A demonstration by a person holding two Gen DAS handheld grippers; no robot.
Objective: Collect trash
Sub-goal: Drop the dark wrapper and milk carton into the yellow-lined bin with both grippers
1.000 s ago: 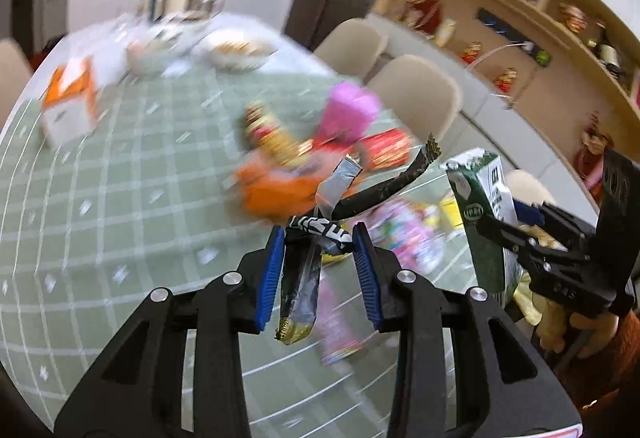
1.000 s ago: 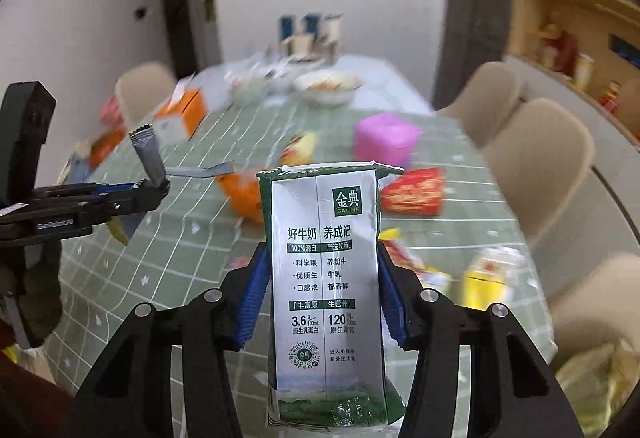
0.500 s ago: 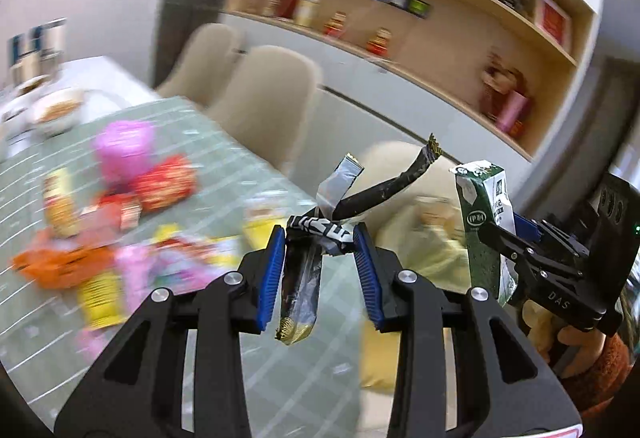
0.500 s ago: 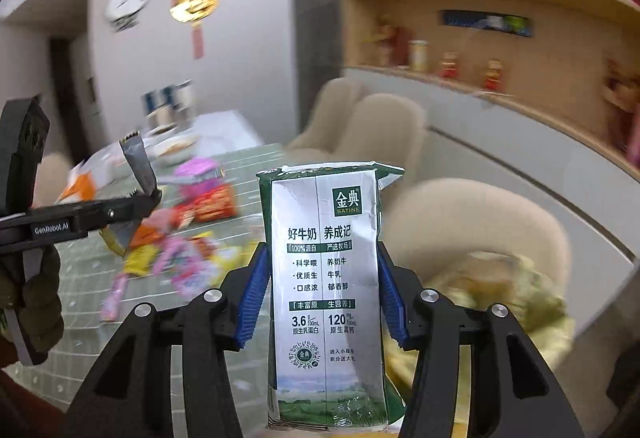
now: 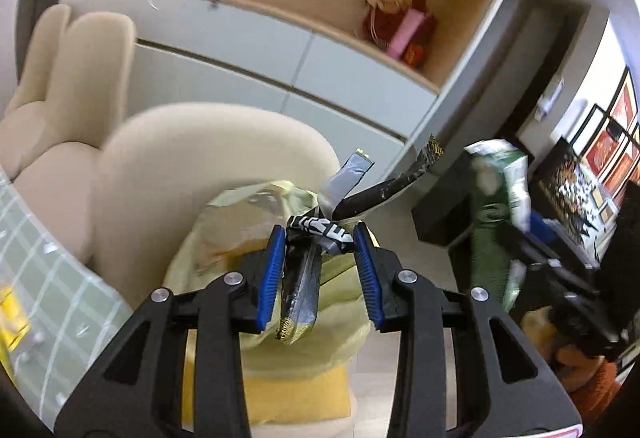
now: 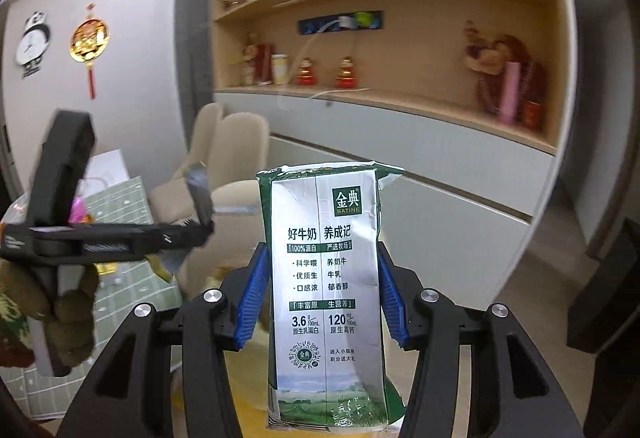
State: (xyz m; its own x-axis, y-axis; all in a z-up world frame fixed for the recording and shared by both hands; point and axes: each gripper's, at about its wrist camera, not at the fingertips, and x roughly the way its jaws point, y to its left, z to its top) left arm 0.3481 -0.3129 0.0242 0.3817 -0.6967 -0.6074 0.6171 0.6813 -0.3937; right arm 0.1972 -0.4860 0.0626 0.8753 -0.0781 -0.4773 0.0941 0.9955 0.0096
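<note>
My left gripper (image 5: 320, 266) is shut on a crumpled black and silver snack wrapper (image 5: 304, 278), held above a bin lined with a pale yellow bag (image 5: 224, 234). My right gripper (image 6: 320, 294) is shut on a green and white milk carton (image 6: 324, 294), held upright. The carton also shows at the right of the left wrist view (image 5: 496, 222). The left gripper with the wrapper shows at the left of the right wrist view (image 6: 200, 226). The yellow bin shows dimly under the carton (image 6: 248, 402).
A beige chair (image 5: 180, 161) stands right behind the bin, with more chairs (image 5: 68, 85) to its left. The green checked table edge (image 5: 40, 278) lies at the lower left with a yellow packet on it. A cabinet with shelves (image 6: 400, 109) lines the wall behind.
Both grippers have swung right, away from the littered table, toward the bin and chair. Each keeps hold of its item. The bag now sits directly below the left gripper.
</note>
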